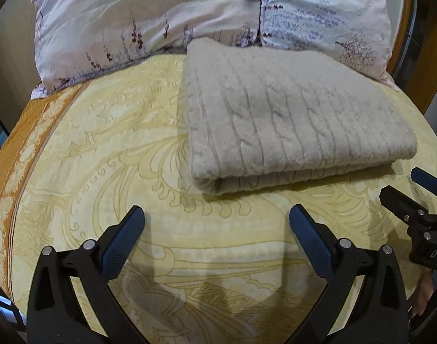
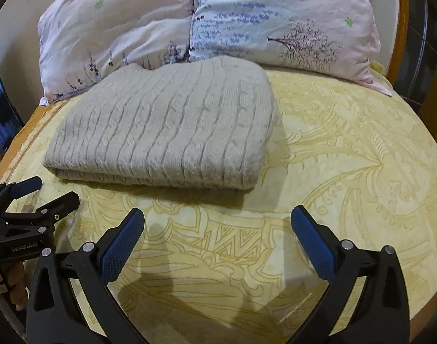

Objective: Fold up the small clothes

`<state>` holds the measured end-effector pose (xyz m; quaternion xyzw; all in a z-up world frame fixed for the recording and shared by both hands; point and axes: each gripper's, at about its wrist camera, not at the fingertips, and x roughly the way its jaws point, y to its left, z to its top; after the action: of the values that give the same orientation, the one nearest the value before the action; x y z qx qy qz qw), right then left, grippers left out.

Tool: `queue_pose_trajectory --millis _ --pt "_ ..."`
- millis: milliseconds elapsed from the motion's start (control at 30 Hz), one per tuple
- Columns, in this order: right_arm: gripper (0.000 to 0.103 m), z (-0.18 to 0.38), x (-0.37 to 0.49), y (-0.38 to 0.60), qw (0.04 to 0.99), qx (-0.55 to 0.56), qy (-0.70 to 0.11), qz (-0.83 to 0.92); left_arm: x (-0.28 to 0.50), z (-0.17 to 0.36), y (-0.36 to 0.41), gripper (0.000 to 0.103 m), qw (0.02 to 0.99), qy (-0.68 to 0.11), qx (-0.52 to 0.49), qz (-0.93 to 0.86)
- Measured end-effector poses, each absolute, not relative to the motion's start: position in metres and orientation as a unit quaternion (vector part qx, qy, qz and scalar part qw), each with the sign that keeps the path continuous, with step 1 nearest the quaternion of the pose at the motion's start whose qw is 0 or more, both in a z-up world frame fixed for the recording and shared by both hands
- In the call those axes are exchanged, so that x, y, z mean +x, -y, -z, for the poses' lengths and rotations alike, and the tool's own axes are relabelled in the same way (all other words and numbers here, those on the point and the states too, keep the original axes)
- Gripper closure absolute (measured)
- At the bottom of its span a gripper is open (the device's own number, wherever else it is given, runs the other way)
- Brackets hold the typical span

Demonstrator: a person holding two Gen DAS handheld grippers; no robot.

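The beige cable-knit sweater [image 1: 293,114] lies folded into a neat rectangle on the bed's yellow patterned blanket [image 1: 126,149], its far edge reaching up against the two floral pillows [image 1: 149,20] at the head. The folded layers show along its near edge, stacked one on the other.

The left hand-held gripper [image 1: 217,218] hovers over bare blanket just short of that near edge, blue-padded fingers [image 1: 123,246] spread wide, nothing between them. From its own camera the sweater sits ahead and slightly to the right.

The right hand-held gripper [image 2: 217,219] is likewise spread wide and empty above the blanket, the sweater [image 2: 166,132] ahead and to its left. Neither one touches the fabric.

Each catches sight of the other: the right hand-held gripper pokes in at the right edge of the left wrist view [image 1: 413,197], and the left one shows at the left edge of the right wrist view [image 2: 37,197], both near the sweater's front corners. An orange border [image 1: 23,143] runs along the blanket's left side.
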<state>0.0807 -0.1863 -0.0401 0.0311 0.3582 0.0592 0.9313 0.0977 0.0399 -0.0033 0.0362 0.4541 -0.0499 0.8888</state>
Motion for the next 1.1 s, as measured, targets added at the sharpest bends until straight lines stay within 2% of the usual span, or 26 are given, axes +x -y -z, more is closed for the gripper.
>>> queue_pose_trajectory --millis 1100 --pt "0.001 0.0488 0.0802 0.1776 0.928 0.004 -0.37 -0.043 0.0951 0.0021 -0.04 0.002 0.896 -0.44 0.037 0.051"
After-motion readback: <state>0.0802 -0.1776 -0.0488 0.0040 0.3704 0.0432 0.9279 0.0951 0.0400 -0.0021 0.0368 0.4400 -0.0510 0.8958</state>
